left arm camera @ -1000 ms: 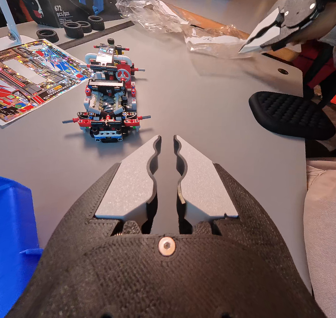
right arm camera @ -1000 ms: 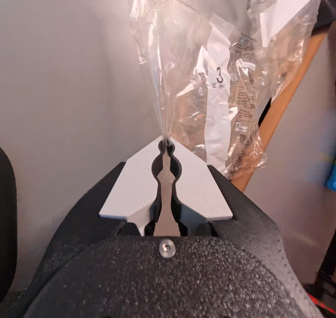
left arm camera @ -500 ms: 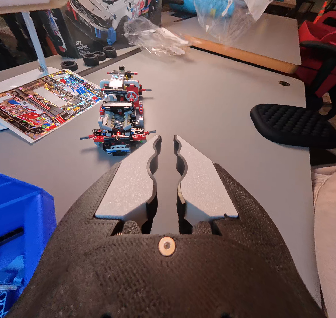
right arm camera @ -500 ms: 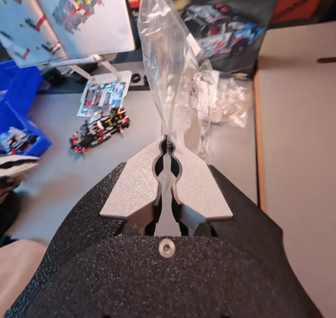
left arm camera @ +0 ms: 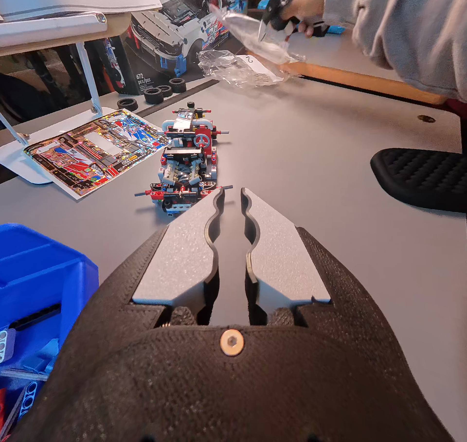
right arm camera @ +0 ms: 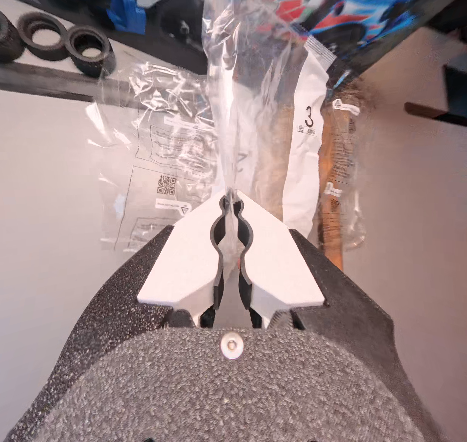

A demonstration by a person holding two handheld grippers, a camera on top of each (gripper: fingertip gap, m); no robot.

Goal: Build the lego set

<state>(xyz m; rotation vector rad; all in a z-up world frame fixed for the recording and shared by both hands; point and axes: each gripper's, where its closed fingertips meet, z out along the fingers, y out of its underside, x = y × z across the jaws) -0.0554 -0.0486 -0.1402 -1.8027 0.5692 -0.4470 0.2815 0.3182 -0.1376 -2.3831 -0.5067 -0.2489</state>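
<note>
A partly built lego car chassis [left arm camera: 188, 162], red, black and grey, lies on the grey table [left arm camera: 303, 167]. My left gripper [left arm camera: 232, 193] is open and empty, just in front of the chassis and a little right of it. My right gripper [right arm camera: 230, 201] is shut on an empty clear plastic bag [right arm camera: 252, 81] and holds it above the table's far side. The right gripper [left arm camera: 262, 32] with its bag [left arm camera: 255, 39] also shows at the top of the left wrist view, held by a hand in a grey sleeve [left arm camera: 394, 25].
Another empty bag [left arm camera: 235, 67] lies at the back of the table, also in the right wrist view [right arm camera: 161, 157]. Black tyres [left arm camera: 161, 92] and the set's box [left arm camera: 174, 33] stand behind. A sticker sheet [left arm camera: 93, 149] lies left, a blue parts bin [left arm camera: 38, 278] near left, a black armrest [left arm camera: 424, 177] right. My right fingertips sit around 50 cm from my left ones.
My right gripper has carried the bag from the table's right side up and across to the far side, over the other bag. My left gripper has pulled back and tilted up, still open.
</note>
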